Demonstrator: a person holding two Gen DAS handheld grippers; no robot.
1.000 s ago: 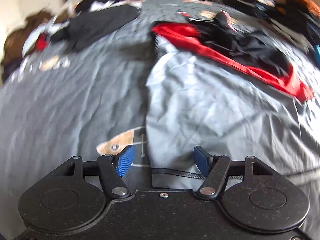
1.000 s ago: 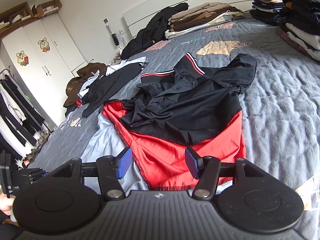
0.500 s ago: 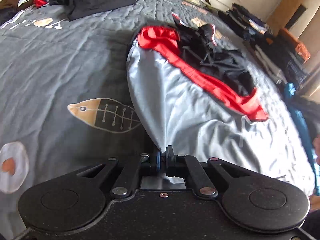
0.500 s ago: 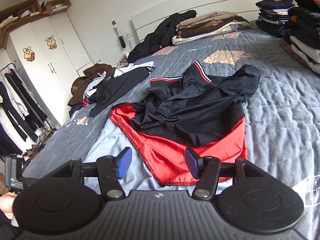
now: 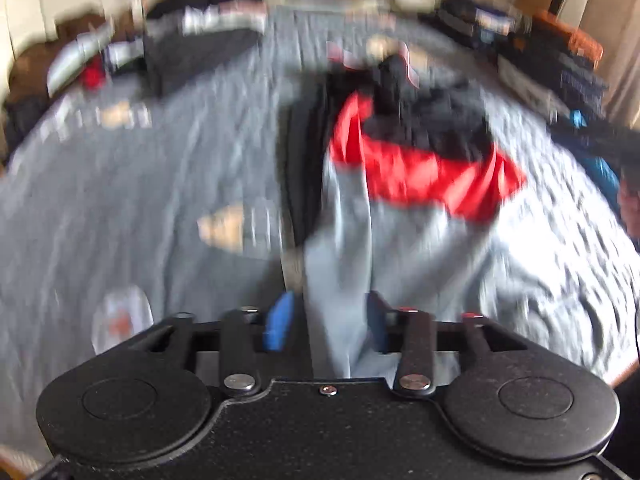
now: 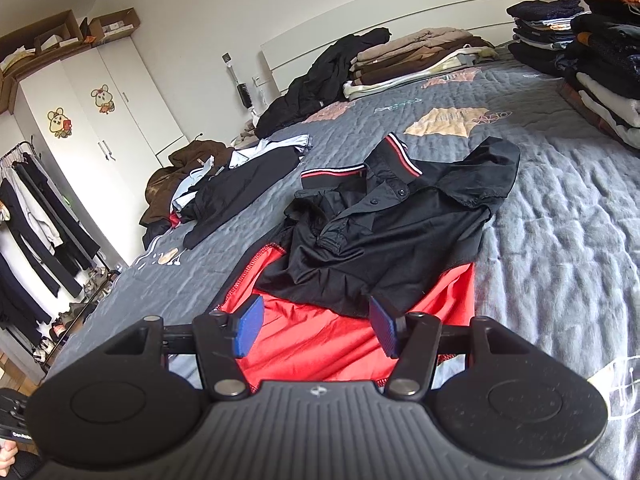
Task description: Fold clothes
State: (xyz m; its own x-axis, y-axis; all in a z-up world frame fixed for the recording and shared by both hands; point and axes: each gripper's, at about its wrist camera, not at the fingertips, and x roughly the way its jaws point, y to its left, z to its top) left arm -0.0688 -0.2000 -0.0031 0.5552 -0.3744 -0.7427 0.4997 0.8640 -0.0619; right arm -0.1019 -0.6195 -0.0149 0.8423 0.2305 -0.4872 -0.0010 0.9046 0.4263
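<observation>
letting go cleanly matters: left tool (image 5: 326,322) jaws are opening, grey garment (image 5: 400,248) between them at lower centre; right tool (image 6: 316,326) hangs spread, empty, over red cloth (image 6: 320,344) on the bed (image 6: 560,208).

Left tongs (image 5: 326,322): matte black speckled body, two round raised discs at sides, black linkage arms with silver pivot rivets, small silver screw at centre edge, blue ribbed pads (image 5: 278,326). Right tongs (image 6: 316,330): dark grey body with ribbed centre panel, small logo mark, same discs, silver rivets, blue ribbed pads (image 6: 248,330).
</observation>
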